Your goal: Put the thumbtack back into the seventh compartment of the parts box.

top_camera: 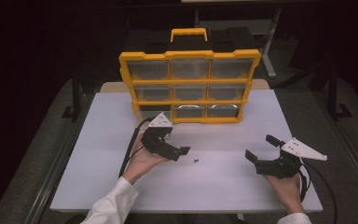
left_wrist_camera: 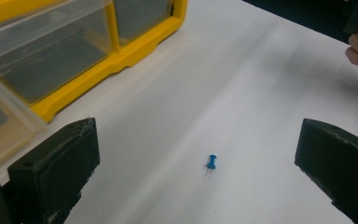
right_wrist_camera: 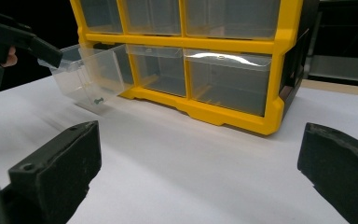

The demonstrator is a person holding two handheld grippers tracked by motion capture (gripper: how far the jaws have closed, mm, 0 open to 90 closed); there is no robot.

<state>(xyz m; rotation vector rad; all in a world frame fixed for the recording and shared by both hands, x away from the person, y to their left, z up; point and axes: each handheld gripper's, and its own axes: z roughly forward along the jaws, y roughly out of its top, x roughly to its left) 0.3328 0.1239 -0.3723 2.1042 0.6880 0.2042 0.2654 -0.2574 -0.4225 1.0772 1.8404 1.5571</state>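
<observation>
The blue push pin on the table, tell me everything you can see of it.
The blue push pin is small, with a blue, plastic-looking head and a thin point. It lies on its side on the white table, in front of the yellow organizer, between the left gripper's open fingers. Only the table touches it.

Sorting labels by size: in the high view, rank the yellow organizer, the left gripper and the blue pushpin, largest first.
1. yellow organizer
2. left gripper, nearer the camera yet plainly smaller
3. blue pushpin, a mere speck on the table
</observation>
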